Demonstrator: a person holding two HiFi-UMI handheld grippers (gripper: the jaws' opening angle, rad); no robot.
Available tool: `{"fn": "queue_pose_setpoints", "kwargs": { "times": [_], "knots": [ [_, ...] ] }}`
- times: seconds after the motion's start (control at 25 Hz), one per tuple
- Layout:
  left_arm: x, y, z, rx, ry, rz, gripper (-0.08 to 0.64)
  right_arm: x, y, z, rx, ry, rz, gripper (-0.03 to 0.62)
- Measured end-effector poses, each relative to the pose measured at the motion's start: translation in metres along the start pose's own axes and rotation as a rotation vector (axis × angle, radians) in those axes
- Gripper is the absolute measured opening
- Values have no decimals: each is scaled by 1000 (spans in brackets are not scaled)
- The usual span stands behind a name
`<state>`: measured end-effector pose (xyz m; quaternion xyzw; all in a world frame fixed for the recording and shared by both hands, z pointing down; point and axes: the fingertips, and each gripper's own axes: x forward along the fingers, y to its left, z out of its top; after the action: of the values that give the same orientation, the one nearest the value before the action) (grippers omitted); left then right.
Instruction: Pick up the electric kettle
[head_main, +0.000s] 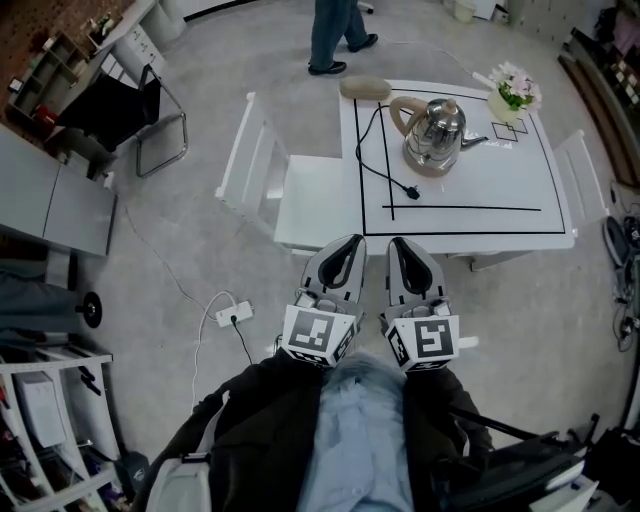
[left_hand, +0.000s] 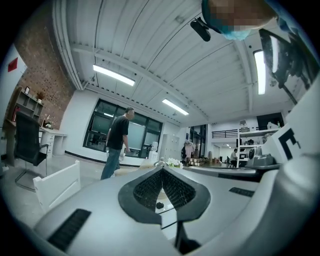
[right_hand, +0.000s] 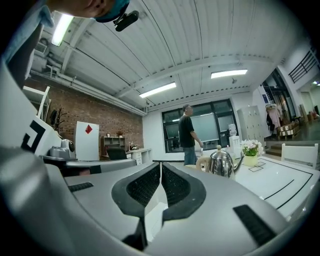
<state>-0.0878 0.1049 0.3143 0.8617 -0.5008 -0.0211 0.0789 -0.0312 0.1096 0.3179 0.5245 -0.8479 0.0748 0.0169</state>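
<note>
Claws side by side in the head view: left claw (head_main: 348, 243), right claw (head_main: 398, 245); electric kettle (head_main: 436, 130) stands on the desk (head_main: 500, 200) ahead, slightly right. Left gripper view: jaws clenched, empty. Right gripper view: jaws clenched, empty, kettle ahead-right.

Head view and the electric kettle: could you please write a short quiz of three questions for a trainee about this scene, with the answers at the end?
1. Where does the electric kettle stand? A. on the white table; B. on the chair; C. on the floor.
2. True or false: the right gripper holds the kettle.
3. Fill in: in the head view, the flower pot stands on the kettle's ___ side.
Key: 1. A. 2. False; its jaws are shut on nothing. 3. right.
</note>
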Motion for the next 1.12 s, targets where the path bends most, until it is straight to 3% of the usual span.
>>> {"fn": "queue_pose_setpoints", "kwargs": {
  "times": [0.48,0.76,1.12],
  "knots": [
    [38,21,25,21,-56,-92,9,35,-13,28,-33,-55,-82,18],
    [61,21,14,14,-21,-105,9,42,-37,24,-17,-53,-125,18],
    [116,33,-1,24,47,-81,9,85,-80,13,30,-17,-115,18]
  ]
}}
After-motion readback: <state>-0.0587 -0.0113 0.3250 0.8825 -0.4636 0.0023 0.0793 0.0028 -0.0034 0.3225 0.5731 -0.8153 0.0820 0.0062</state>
